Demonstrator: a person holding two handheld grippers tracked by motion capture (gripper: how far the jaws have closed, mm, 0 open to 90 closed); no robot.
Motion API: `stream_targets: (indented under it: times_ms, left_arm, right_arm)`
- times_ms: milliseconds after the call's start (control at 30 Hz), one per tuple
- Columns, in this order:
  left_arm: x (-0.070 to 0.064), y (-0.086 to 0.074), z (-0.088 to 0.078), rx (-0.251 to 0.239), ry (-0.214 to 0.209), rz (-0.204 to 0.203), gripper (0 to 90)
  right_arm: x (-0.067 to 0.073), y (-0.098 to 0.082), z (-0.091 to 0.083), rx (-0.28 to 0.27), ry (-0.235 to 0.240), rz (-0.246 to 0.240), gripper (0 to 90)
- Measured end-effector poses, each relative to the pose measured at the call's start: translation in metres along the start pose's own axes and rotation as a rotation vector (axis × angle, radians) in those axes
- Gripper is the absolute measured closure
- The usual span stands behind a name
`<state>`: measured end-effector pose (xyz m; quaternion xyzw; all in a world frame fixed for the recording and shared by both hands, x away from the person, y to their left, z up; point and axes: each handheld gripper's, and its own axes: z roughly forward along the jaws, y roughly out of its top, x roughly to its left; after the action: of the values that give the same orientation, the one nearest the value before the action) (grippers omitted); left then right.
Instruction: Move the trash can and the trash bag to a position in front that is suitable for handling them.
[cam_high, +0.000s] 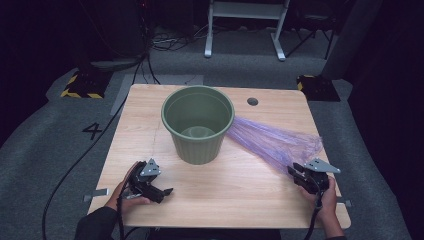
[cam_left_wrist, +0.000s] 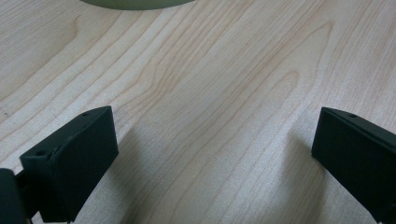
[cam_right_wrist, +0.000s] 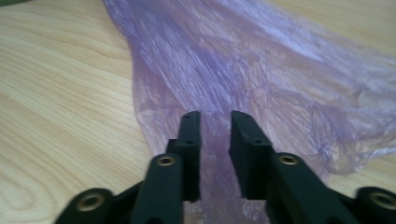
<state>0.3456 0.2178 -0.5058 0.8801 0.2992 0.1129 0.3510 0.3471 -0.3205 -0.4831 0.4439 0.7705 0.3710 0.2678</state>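
We hold the left gripper (cam_high: 159, 192) low over the near left part of the wooden table (cam_high: 230, 192), its jaws spread wide with bare wood between them. In the left gripper view the two black pads stand far apart at the left and right edges, nothing between them, and the base of the bin just enters at the top edge.

We hold the right gripper (cam_high: 295, 171) at the near right of the table, at the near edge of the purple plastic bag (cam_high: 272, 140). In the right gripper view its jaws (cam_right_wrist: 215, 121) stand narrow, a slim gap left between the pads. The thin film of the bag (cam_right_wrist: 261, 70) lies flat under and between them. We cannot tell whether the pads pinch any film; they appear to rest over it, not closed on it.

The bag lies crumpled and spread across the right side of the table, tapering toward the green plastic bin (cam_high: 198, 125), where its far end touches the bin's wall just below the rim.

The bin stands upright at the table's centre, toward the far side, and is empty.

Beyond the bin, a small round hole (cam_high: 252, 101) sits in the tabletop near the far edge.
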Motion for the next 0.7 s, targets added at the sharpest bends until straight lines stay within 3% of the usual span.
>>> stream_targets:
  times_ms: [33, 67, 100, 167, 300, 467, 700]
  left_arm:
    - [0.0, 0.0, 0.0, 0.0, 0.0, 0.0, 0.0]
    - [0.0, 0.0, 0.0, 0.0, 0.0, 0.0, 0.0]
    - [0.0, 0.0, 0.0, 0.0, 0.0, 0.0, 0.0]
    - [0.0, 0.0, 0.0, 0.0, 0.0, 0.0, 0.0]
    - [0.0, 0.0, 0.0, 0.0, 0.0, 0.0, 0.0]
    - [0.0, 0.0, 0.0, 0.0, 0.0, 0.0, 0.0]
    - [0.0, 0.0, 0.0, 0.0, 0.0, 0.0, 0.0]
  right_arm:
    - [0.0, 0.0, 0.0, 0.0, 0.0, 0.0, 64.0]
    - [0.006, 0.004, -0.006, -0.014, 0.021, -0.021, 54.4]
    - [0.006, 0.004, -0.006, -0.014, 0.021, -0.021, 54.4]
    - [0.015, 0.01, -0.012, -0.035, 0.038, -0.032, 43.0]
    - [0.027, 0.021, -0.019, -0.068, 0.063, -0.057, 37.5]
    - [0.052, 0.045, -0.022, -0.112, 0.167, -0.119, 30.8]
    - [0.079, 0.074, -0.011, -0.154, 0.301, -0.19, 25.8]
